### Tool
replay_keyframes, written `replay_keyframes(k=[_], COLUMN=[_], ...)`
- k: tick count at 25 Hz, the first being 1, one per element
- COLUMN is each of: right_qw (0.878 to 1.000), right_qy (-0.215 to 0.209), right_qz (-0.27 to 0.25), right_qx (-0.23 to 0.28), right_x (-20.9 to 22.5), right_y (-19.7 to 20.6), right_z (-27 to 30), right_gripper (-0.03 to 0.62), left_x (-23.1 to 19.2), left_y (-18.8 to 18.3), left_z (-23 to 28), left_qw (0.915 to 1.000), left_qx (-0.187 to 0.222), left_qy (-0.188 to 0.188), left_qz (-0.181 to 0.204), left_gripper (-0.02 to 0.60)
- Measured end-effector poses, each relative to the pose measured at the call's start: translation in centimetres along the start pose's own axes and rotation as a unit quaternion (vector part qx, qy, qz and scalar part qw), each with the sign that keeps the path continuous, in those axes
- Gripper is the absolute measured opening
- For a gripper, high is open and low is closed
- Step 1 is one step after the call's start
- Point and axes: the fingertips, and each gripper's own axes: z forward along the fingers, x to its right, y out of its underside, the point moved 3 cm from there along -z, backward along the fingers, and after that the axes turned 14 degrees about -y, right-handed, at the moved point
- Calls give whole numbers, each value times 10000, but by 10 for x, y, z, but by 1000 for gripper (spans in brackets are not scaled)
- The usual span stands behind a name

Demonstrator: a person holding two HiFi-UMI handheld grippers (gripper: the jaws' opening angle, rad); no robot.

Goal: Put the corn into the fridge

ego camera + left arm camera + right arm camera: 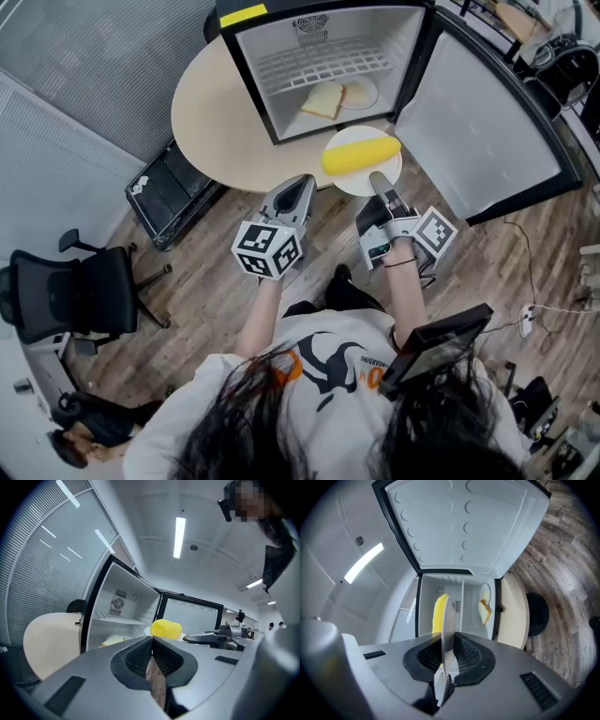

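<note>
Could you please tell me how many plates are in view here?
2. One plate carries the corn, and the right gripper grips it by its edge, just outside the fridge. The other lies inside the fridge, by the bread. None seems hidden.

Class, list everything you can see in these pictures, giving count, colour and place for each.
table: one, beige, round, on the floor.
fridge: one, black, white inside, on table, door open.
plate: one, white, held before the fridge.
corn: one, yellow, on plate.
bread: one slice, pale, fridge bottom.
small plate: one, white, beside bread.
chair: one, black, floor, left.
case: one, black, floor by table.
left gripper: one, grey, shut, empty.
right gripper: one, grey, shut on plate.
</note>
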Motion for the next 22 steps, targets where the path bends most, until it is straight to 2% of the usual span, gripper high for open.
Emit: replay_keyframes(k=[11, 22], right_qw=[9990, 9990], right_qy=[-48, -95], right_qz=[112, 107], right_qx=[-428, -428], right_x=[21, 31], right_y=[-39, -62], right_z=[64, 114], right_gripper=[40, 40], left_x=[-10, -21], left_y=[-12, -21], left_z=[61, 100], left_qw=[9995, 9997], left_qx=[65, -34], left_qy=[-306, -243], left_qz=[-9, 62], left_gripper=[12, 12])
